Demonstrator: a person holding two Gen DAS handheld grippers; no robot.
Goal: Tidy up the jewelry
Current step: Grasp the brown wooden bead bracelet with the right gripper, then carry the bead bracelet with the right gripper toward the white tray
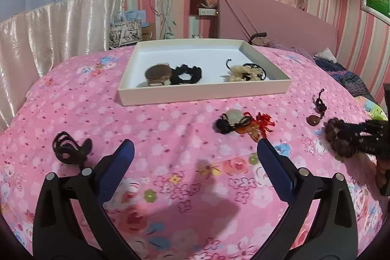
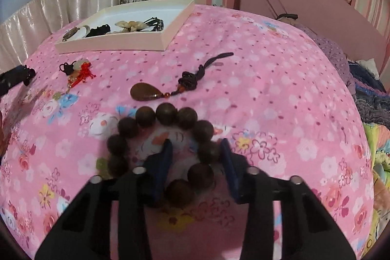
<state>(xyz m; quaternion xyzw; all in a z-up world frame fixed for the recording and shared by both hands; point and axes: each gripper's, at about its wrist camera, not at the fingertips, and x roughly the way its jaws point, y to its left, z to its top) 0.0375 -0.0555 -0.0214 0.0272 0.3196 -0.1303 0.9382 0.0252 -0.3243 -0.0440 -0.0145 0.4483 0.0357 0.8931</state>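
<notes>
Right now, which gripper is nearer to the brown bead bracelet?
Right. The right gripper has its fingers around one side of the bead bracelet; the left gripper hangs open over bare bedspread, off to the side.

I see a dark wooden bead bracelet (image 2: 168,138) lying flat, lower centre of my right view. A teardrop pendant (image 2: 146,91) lies just above it; the white tray (image 2: 136,43) sits upper left.

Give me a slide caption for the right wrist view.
Right gripper jaws straddling one side of a dark brown wooden bead bracelet on the pink floral bedspread.
</notes>
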